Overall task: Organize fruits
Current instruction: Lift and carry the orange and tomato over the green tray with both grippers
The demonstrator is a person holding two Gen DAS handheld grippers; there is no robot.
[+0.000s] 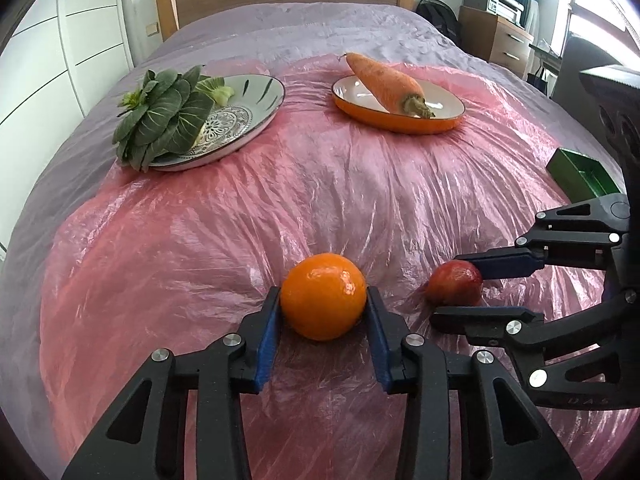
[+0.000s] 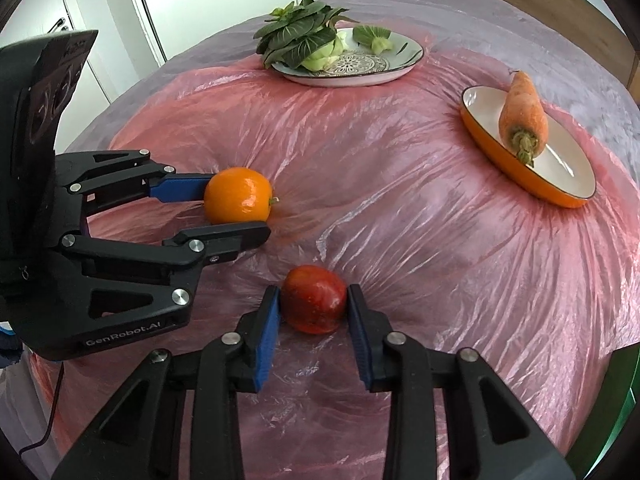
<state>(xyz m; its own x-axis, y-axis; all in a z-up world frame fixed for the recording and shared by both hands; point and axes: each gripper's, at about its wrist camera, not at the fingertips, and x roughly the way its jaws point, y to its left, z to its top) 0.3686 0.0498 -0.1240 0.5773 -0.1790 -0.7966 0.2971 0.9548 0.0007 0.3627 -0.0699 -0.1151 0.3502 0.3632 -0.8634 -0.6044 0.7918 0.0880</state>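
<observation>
Orange point(image 1: 323, 297) clamped in left tool point(image 1: 323, 308), red apple point(image 2: 313, 298) clamped in right tool point(image 2: 313, 312), both resting on pink plastic sheet point(image 1: 320, 184) over bed

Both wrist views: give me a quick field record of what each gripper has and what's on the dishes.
left gripper: shut on orange
right gripper: shut on red apple
fruit position: both resting on pink plastic sheet
patterned plate: leafy greens
orange dish: carrot
green tray: contents not visible
</observation>
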